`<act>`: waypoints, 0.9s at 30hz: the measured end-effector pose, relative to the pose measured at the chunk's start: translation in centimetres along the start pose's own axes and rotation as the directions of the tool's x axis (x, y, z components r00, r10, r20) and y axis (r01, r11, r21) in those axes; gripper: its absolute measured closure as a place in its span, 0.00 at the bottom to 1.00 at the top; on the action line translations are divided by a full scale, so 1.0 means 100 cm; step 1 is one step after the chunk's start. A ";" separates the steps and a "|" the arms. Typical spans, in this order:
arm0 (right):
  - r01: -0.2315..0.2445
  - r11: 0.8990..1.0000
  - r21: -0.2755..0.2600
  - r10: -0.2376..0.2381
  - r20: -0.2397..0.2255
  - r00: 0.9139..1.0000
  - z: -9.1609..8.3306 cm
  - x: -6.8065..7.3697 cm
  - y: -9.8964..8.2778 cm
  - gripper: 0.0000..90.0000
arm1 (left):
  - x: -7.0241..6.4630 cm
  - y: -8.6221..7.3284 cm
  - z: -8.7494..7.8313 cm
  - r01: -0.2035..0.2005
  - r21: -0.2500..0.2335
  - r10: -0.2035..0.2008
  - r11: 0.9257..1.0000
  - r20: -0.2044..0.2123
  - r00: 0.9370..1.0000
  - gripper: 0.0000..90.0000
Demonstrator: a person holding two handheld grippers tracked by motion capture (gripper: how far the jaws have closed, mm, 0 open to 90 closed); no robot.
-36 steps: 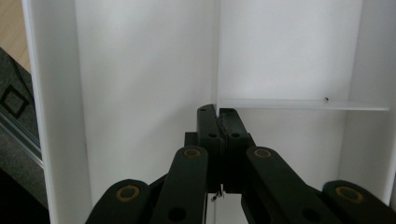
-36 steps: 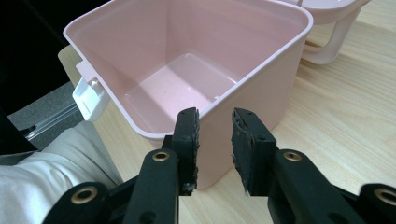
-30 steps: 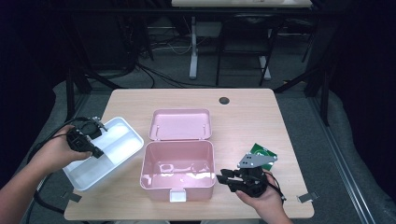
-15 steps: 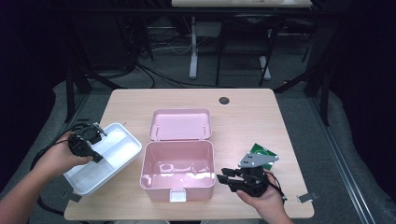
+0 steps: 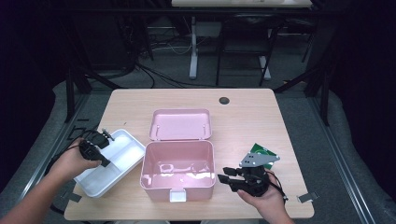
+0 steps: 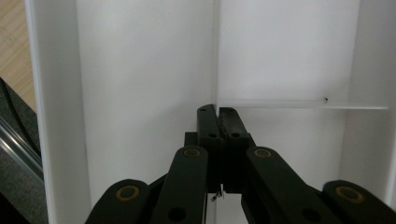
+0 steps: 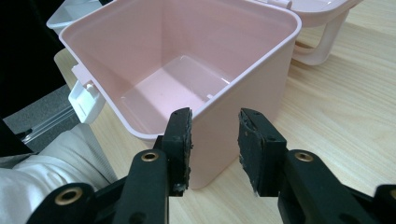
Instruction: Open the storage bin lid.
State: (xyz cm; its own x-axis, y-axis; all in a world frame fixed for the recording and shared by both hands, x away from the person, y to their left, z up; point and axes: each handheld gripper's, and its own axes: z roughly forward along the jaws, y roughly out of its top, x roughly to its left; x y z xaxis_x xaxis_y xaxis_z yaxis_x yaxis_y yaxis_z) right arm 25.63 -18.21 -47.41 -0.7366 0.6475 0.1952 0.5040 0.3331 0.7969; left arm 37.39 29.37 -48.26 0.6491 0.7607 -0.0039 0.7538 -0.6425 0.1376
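At 8 o'clock on the light wooden table [image 5: 243,116]: shallow white plastic tray with dividers [image 5: 122,154], its long side slanting from 7 toward 1 o'clock. Left gripper [image 5: 106,162] down inside it, jaws pressed flat together with nothing between them, tips meeting right at the tray's thin inner divider wall [image 6: 299,104] in the left gripper view. Just beside the tray, toward 3 o'clock: open pink plastic box with rounded corners [image 5: 177,170], empty, hinged lid [image 5: 181,123] laid back toward 12 o'clock, white latch [image 5: 177,195] at its 6 o'clock edge. Right gripper [image 5: 225,178] at 4 o'clock, level with the box's right wall and just off it, jaws parted and having just been opening, straddling the box's near corner [image 7: 212,140] in the right gripper view, pads clear of the plastic. Behind that gripper, green card [image 5: 261,151] flat on the wood.
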 end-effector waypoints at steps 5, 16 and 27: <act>-0.003 1.000 -0.002 0.003 0.004 1.000 -0.001 -0.002 -0.001 0.70 | -0.002 0.004 0.013 0.002 0.008 -0.002 1.000 0.007 1.000 0.99; -0.004 1.000 -0.010 0.004 0.012 1.000 -0.001 -0.004 -0.003 0.68 | 0.003 0.004 0.037 0.033 0.013 -0.033 0.999 0.014 0.999 0.99; -0.003 1.000 -0.010 0.003 0.018 1.000 -0.002 -0.003 -0.002 0.66 | 0.006 0.001 0.051 0.054 0.016 -0.055 0.998 0.021 0.998 0.99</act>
State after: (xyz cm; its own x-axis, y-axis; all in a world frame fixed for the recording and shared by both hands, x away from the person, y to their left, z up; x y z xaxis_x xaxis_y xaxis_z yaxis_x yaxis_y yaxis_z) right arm 25.67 -18.65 -47.55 -0.7268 0.6609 0.1870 0.5016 0.3247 0.8019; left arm 38.35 29.32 -53.29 0.6089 0.7926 -0.0323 0.7896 -0.6016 0.1208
